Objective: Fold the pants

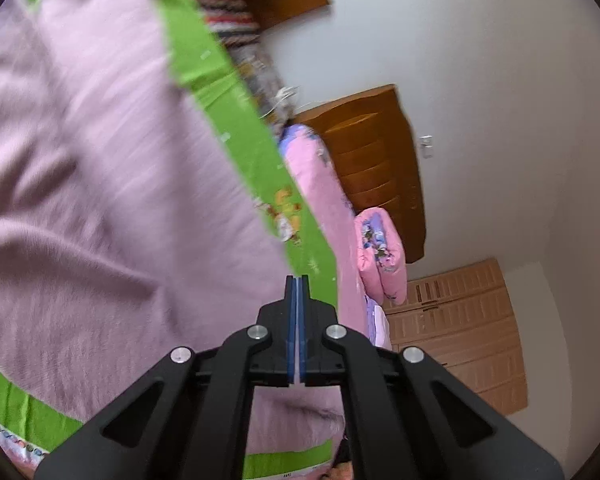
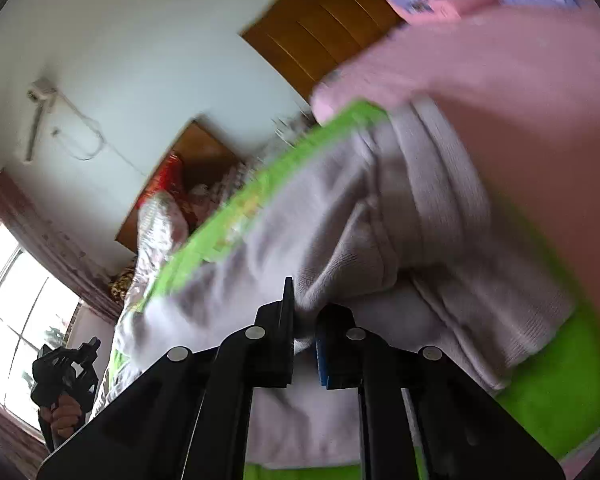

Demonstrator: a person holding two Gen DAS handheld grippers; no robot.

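Observation:
The pale pink pants [image 1: 100, 200] lie spread on a green sheet [image 1: 220, 92] on the bed. My left gripper [image 1: 298, 280] is shut, with a thin pale strip of the pants' edge between its blue pads. In the right wrist view the pants [image 2: 340, 220] look greyish pink, with the ribbed waistband [image 2: 452, 184] bunched up. My right gripper [image 2: 304, 300] is shut on a fold of the pants near the waistband. The left gripper [image 2: 66, 372] and the hand holding it show at the lower left of that view.
A pink quilt [image 1: 380, 256] lies at the bed's edge beside a wooden headboard [image 1: 372, 160]. A pale wooden wardrobe [image 1: 460, 328] stands by the white wall. A window [image 2: 16, 312] shows at the left. Both views are blurred.

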